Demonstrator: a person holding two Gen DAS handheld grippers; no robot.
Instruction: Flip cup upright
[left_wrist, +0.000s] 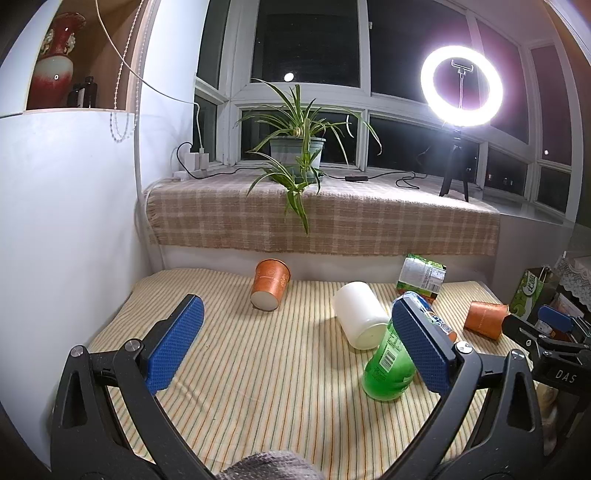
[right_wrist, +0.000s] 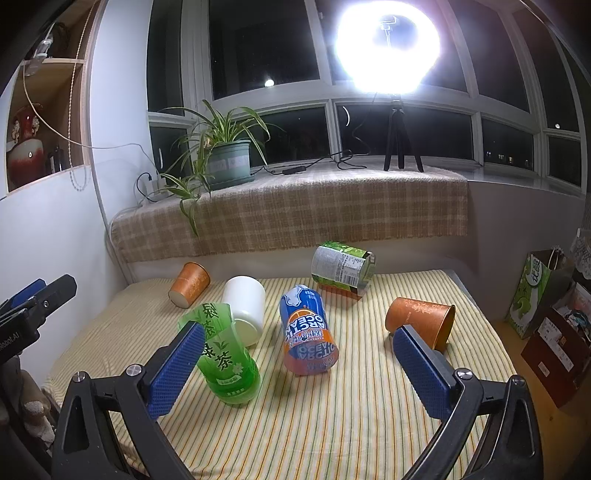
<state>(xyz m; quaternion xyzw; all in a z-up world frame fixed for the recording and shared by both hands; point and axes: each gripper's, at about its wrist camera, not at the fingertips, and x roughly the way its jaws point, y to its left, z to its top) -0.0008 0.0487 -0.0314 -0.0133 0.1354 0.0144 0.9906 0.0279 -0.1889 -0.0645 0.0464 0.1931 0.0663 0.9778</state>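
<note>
Orange cup (right_wrist: 421, 322) lies on its side at right, mouth facing right, just beyond right tool (right_wrist: 299, 363), spread wide and empty; left tool (left_wrist: 295, 345), equally wide, is farther.

Night-dark windows, glaring ring light (right_wrist: 388, 48), fisheye-bent edges, soft shadows

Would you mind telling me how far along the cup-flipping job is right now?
Nothing looks done: the white cup, the left orange cup and the right orange cup all lie on their sides on the striped cloth. Nothing is in hand either; the left gripper and right gripper are both open and empty above the cloth. Every flip is still left.
</note>
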